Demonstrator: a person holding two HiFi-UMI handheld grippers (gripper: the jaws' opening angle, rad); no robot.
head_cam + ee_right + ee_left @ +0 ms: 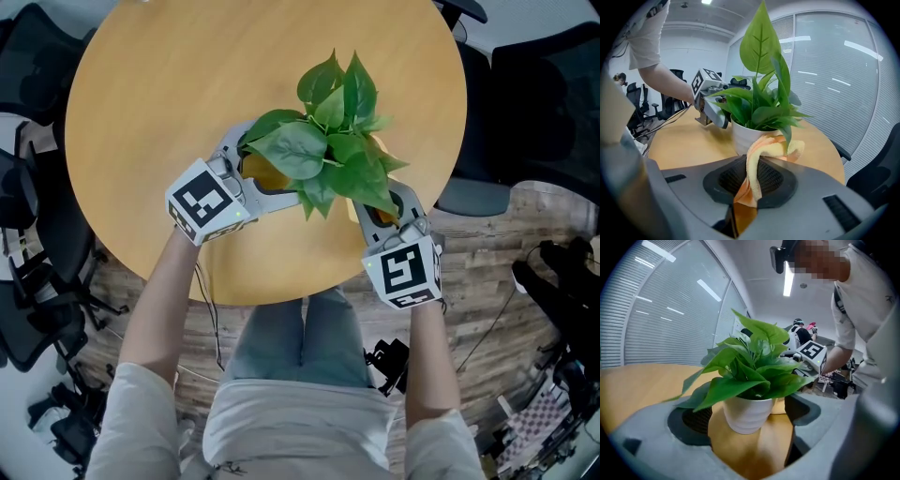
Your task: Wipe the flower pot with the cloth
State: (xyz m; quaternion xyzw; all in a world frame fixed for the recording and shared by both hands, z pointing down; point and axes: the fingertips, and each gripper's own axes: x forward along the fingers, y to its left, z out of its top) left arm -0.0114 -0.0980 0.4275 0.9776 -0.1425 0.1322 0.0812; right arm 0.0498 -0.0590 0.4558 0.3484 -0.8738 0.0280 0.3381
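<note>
item 1: flower pot (747,414), white, ribbed, holding a leafy green plant (328,141); upright on round wooden table (169,84)
item 2: left gripper (255,171), jaws spread wide, the pot standing between them with a gap at each side
item 3: right gripper (386,208), jaws clamped on orange-yellow cloth (752,173); the cloth's free end lies against the pot's side

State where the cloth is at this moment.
In the right gripper view, the orange-yellow cloth is pinched in the right gripper, its free end against the white flower pot.
</note>
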